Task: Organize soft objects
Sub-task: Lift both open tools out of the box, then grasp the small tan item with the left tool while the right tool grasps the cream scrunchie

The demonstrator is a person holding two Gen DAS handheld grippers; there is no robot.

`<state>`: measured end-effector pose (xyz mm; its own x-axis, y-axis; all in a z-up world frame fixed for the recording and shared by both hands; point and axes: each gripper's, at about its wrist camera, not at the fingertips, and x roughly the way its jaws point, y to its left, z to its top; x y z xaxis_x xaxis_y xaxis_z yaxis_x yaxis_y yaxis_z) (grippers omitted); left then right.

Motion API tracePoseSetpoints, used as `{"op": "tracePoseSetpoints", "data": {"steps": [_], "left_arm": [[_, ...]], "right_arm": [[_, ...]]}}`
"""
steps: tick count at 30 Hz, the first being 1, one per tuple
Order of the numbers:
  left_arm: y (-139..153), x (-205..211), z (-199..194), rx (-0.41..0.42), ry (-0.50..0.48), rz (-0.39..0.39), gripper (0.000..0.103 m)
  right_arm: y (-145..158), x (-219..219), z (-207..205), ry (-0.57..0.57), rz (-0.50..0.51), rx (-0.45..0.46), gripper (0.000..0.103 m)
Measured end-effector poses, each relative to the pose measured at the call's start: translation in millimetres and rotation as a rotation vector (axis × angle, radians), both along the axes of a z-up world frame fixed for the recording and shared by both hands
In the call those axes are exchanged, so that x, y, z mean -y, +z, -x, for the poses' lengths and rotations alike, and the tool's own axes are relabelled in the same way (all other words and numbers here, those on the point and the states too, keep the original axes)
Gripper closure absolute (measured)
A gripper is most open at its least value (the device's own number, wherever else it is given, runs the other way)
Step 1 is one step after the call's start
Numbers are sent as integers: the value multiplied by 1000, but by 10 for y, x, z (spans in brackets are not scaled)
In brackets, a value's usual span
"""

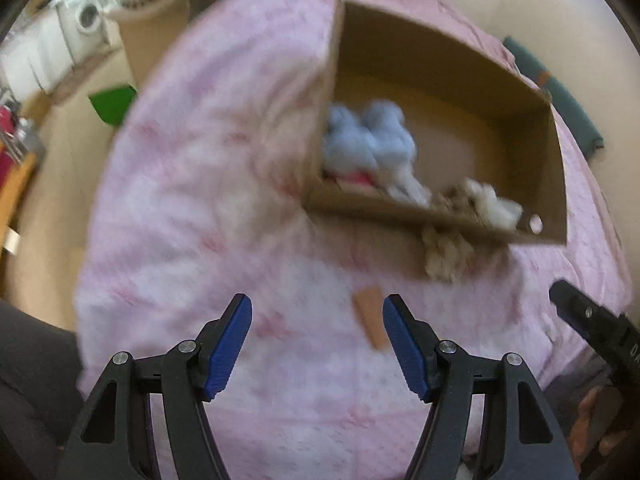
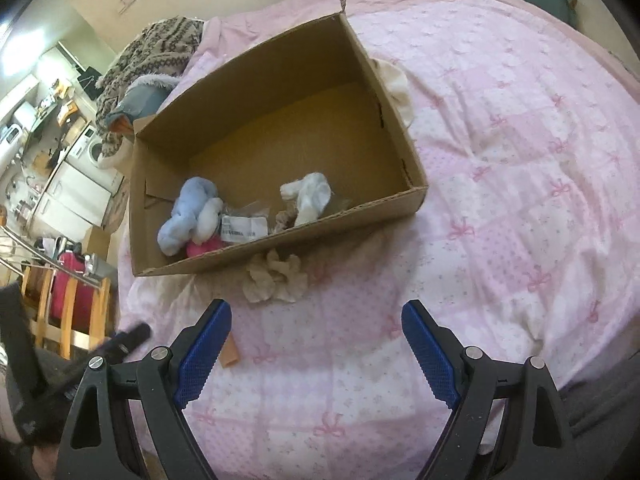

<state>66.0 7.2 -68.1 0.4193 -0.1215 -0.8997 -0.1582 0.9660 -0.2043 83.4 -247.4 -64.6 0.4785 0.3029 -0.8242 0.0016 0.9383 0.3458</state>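
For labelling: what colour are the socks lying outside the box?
Beige socks, clearest in the right wrist view.

This is a lived-in home, seen from a bed under a pink bow-print quilt [image 2: 500,128]. A patterned knit sweater [image 2: 156,48] is heaped at its edge. Beyond stand a front-loading washing machine [image 1: 82,18], white cabinets [image 2: 76,196] and a wooden chair [image 2: 68,308].
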Motion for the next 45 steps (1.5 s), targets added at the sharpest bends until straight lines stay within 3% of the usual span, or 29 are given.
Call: {"op": "tracePoseSetpoints", "data": {"steps": [2, 6, 15, 16, 17, 18, 23, 28, 32, 40, 45], "left_arm": [[-61, 125, -28, -15, -31, -10, 39], [-170, 342, -111, -50, -36, -2, 56], [-587, 676, -305, -158, -18, -52, 57], [-604, 698, -307, -149, -30, -70, 60], [-604, 722, -304, -134, -49, -100, 79], [-617, 752, -303, -133, -80, -133, 89], [-594, 696, -276, -135, -80, -105, 97], [-410, 504, -244, -113, -80, -135, 98], [-189, 349, -194, -129, -89, -95, 98], [430, 96, -106, -23, -147, -132, 98], [513, 94, -103, 5, -144, -136, 98]], "right_arm": [[-11, 30, 7, -11, 2, -5, 10], [-46, 75, -6, -39, -18, -25, 10], [-90, 183, -45, -79, -63, -43, 10], [-91, 186, -52, -82, -65, -44, 10], [-95, 188, -58, -83, -67, -45, 10], [-103, 189, -64, -82, -72, -48, 10], [-140, 174, -100, -77, -91, -64, 10], [-147, 167, -108, -80, -109, -65, 10], [-146, 148, -112, -77, -112, -66, 10], [-154, 40, -118, -47, -89, -66, 10], [-204, -69, -26, -40, -16, -63, 10]]}}
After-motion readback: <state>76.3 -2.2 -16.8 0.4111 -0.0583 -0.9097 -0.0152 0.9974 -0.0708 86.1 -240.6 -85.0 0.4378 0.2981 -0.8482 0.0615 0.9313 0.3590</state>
